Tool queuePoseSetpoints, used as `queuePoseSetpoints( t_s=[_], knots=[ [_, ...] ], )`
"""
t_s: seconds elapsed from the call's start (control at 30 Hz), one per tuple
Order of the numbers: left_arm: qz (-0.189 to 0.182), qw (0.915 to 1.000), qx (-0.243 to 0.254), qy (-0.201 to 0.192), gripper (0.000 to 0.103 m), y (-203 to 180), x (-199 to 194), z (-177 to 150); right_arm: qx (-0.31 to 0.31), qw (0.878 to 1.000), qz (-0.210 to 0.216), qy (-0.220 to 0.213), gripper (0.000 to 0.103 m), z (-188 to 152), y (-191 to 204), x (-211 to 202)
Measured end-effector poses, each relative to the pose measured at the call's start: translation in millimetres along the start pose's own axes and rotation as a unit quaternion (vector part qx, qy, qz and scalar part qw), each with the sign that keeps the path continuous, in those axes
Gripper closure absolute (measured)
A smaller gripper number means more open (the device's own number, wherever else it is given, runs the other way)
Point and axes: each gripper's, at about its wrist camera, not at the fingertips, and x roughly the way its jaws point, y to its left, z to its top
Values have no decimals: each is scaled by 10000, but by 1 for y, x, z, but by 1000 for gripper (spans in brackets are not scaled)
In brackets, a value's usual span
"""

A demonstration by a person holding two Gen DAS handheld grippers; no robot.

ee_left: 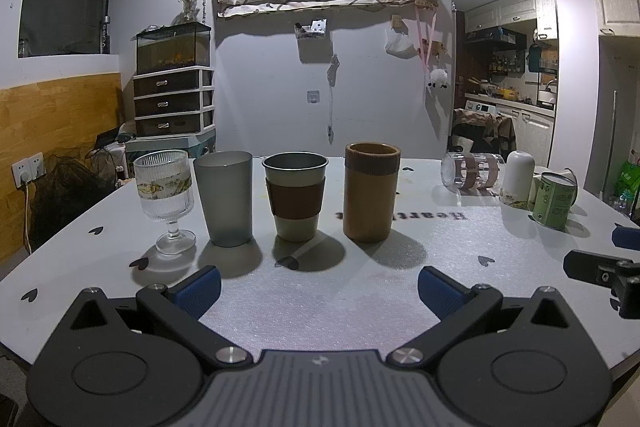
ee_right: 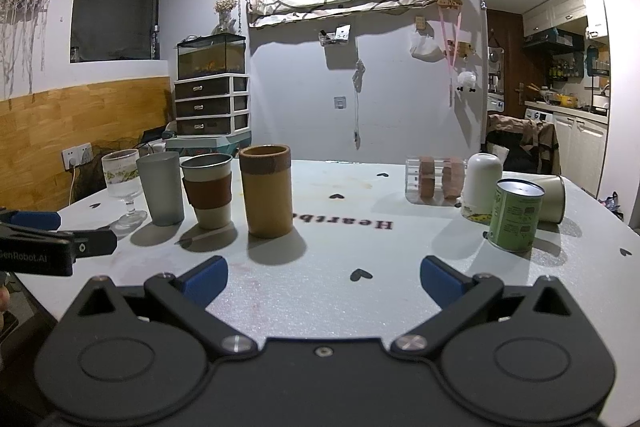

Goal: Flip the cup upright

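Several cups stand upright in a row at the left: a ribbed stem glass (ee_left: 166, 193), a grey tumbler (ee_left: 225, 197), a metal cup with a brown sleeve (ee_left: 295, 197) and a tan cylinder cup (ee_left: 371, 191). At the right, a clear glass with brown bands (ee_right: 435, 179) lies on its side, a white cup (ee_right: 482, 183) and a green cup (ee_right: 516, 215) stand upside down, and a beige cup (ee_right: 554, 197) lies on its side. My left gripper (ee_left: 318, 289) is open and empty in front of the row. My right gripper (ee_right: 324, 281) is open and empty, short of the green cup.
The white table (ee_right: 340, 251) carries black heart marks and printed letters. The right gripper's finger shows at the right edge of the left wrist view (ee_left: 600, 273). A drawer unit with a fish tank (ee_right: 212, 95) stands behind the table. A kitchen lies at the far right.
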Motion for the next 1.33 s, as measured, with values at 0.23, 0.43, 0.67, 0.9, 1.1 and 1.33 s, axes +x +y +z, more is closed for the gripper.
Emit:
queuePoseSetpoints(
  t_s=[0.23,0.43,0.67,0.9,1.1,1.33],
  knots=[
    [0,10000,1,-5,0,0,0,0,2,10000,3,-3,0,0,0,0],
    [0,10000,1,-2,0,0,0,0,-18,10000,-9,-4,0,1,4,0],
    [0,10000,1,-4,0,0,0,0,-21,10000,-4,4,0,2,6,0],
    [-1,10000,3,-3,0,0,0,0,-16,10000,-10,0,0,1,5,0],
    [13,10000,-2,3,0,0,1,0,-21,10000,-7,3,0,1,6,-1],
    [16,10000,8,3,0,0,1,-1,-20,10000,-8,-1,0,1,6,-1]
  ],
)
